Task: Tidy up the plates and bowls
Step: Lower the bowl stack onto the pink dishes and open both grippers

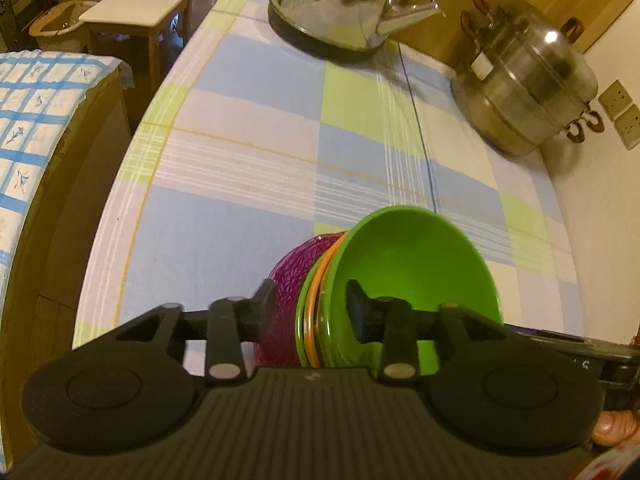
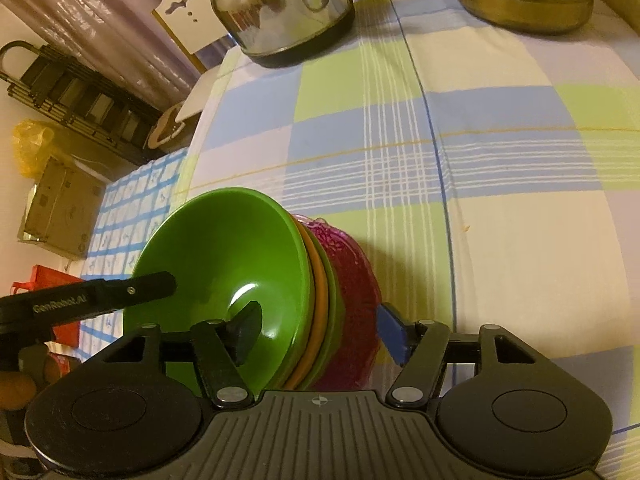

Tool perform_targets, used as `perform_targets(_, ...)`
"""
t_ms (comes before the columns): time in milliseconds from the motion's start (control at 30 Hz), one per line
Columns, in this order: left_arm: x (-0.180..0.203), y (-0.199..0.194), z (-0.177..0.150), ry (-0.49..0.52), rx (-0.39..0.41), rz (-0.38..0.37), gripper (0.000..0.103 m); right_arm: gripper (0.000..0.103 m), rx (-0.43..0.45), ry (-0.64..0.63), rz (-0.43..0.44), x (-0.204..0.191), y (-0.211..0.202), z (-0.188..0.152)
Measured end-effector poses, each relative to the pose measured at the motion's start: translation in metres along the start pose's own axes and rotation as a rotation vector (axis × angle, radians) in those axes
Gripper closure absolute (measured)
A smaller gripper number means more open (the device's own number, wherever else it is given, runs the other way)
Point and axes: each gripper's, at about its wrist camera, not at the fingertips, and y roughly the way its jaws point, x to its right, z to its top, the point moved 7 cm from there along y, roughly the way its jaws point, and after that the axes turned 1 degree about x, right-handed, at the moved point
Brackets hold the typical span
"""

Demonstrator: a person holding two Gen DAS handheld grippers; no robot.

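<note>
A nested stack of bowls stands on the checked tablecloth [image 1: 240,160]: a green bowl [image 1: 416,264] [image 2: 224,256] on top, an orange rim [image 1: 309,320] [image 2: 317,304] and another green rim under it, and a purple textured bowl [image 1: 292,264] [image 2: 352,280] at the bottom. My left gripper [image 1: 311,306] straddles the stack's near wall, one finger inside the green bowl, the other outside the purple one, with slack at the pads. From the opposite side, my right gripper [image 2: 318,334] straddles the wall the same way, its blue pad [image 2: 390,336] apart from the purple bowl. Both are open.
A shiny kettle [image 1: 340,4] and a lidded steel steamer pot [image 1: 532,80] stand at the table's far end. The wall with sockets [image 1: 618,98] runs along the right. Off the table's left edge are a stool [image 1: 136,12] and a blue-checked covered surface [image 1: 32,112].
</note>
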Motion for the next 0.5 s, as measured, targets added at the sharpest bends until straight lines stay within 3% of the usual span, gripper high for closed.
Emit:
perform_targets(67,0.0,-0.008,0.0,-0.005,0.021,-0.002,0.051,0.036,0.019,0.001,0.005,0.0,-0.007,-0.001)
perform_targets(133,0.002,-0.017,0.001,0.001,0.053,-0.002,0.049,0.035,0.034,-0.003,0.013,0.001,-0.013,-0.001)
perform_targets(233,0.007,-0.037,0.001,0.016,0.11,0.001,0.032,0.033,0.051,-0.004,0.035,-0.002,-0.025,-0.003)
perform_targets(300,0.01,-0.049,0.0,0.032,0.144,0.006,0.028,0.032,0.069,-0.013,0.041,-0.004,-0.035,-0.006)
perform_targets(367,0.013,-0.063,-0.003,0.038,0.181,0.015,0.013,0.031,0.094,-0.019,0.045,-0.005,-0.045,-0.007)
perform_targets(500,0.018,-0.088,-0.015,0.06,0.262,0.046,0.011,0.029,0.154,-0.017,0.045,-0.003,-0.068,-0.011)
